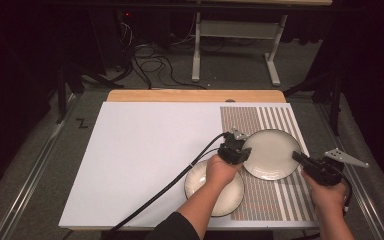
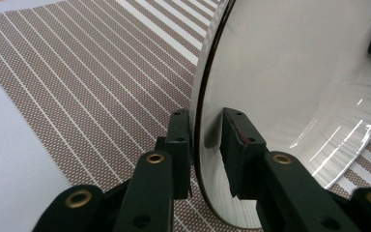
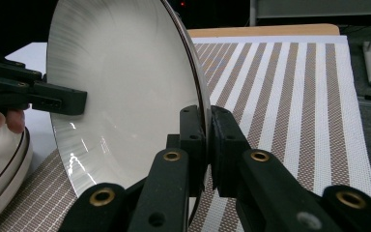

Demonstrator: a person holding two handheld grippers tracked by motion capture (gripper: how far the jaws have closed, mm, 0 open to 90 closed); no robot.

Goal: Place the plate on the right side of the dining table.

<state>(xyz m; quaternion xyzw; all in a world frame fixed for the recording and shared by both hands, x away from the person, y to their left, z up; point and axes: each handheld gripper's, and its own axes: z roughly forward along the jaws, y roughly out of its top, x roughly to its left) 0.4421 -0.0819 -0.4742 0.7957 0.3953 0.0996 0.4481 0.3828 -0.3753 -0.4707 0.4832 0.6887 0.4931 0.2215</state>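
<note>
Plate [image 1: 271, 153], tilted off placemat [image 1: 275, 117], rim clamped by right gripper [image 1: 300, 159], left gripper [image 1: 240, 154] astride

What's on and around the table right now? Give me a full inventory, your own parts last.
held plate: 1, white with dark rim, over the placemat, gripped at both edges
stacked plates: at least 2, white with dark rims, near edge beside the placemat
placemat: 1, brown and white striped, table's right side
table: 1, white top with wooden far edge
cables: several, black, on the floor beyond the table
left gripper: 1, black, jaws either side of the held plate's rim, small gap visible
right gripper: 1, black, jaws clamped on the opposite rim
</note>
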